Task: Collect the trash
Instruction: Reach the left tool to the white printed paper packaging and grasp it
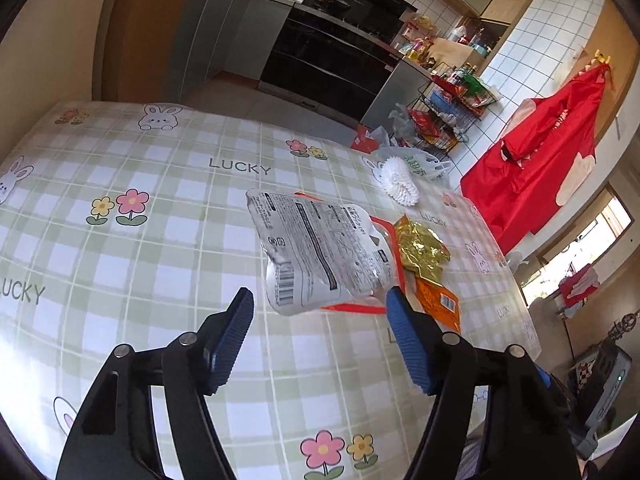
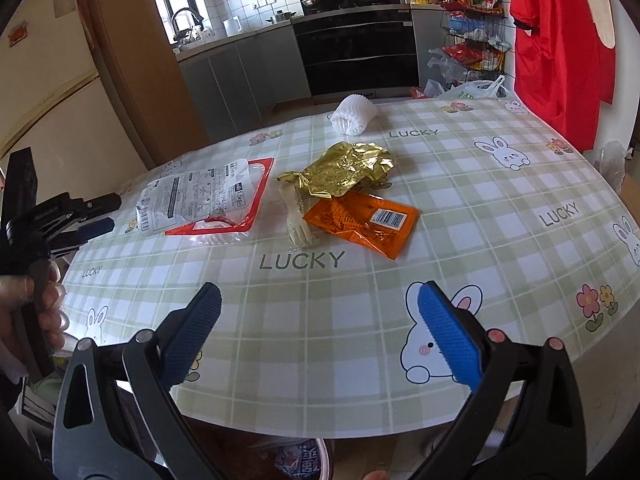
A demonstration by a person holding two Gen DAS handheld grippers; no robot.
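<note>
Left wrist view: the left gripper [image 1: 320, 308] stands with its blue ribbed jaws wide apart and holding nothing, aimed at the white printed plastic film peeled back over a red-rimmed clear food tray [image 1: 320, 256], which lies on the green-and-white checked tablecloth [image 1: 160, 240]. The near edge of the film sits between the two fingertips but is not touching either pad. Just beyond lie a crumpled gold foil wrapper [image 1: 422, 250] and an orange sachet with a barcode [image 1: 438, 302]; a white foam fruit net [image 1: 398, 180] rests farther off, near a white plastic bag [image 1: 426, 164] at the table's far edge. Right wrist view: the right gripper [image 2: 320, 308] is likewise fully open and empty, hovering above bare cloth, well short of the litter; a pale clear plastic fork [image 2: 296, 220] lies between tray and sachet. Judgement: collection is at the approach stage, nothing yet lifted. The next move calls for the left gripper to advance and pinch the tray's rim or film.
</note>
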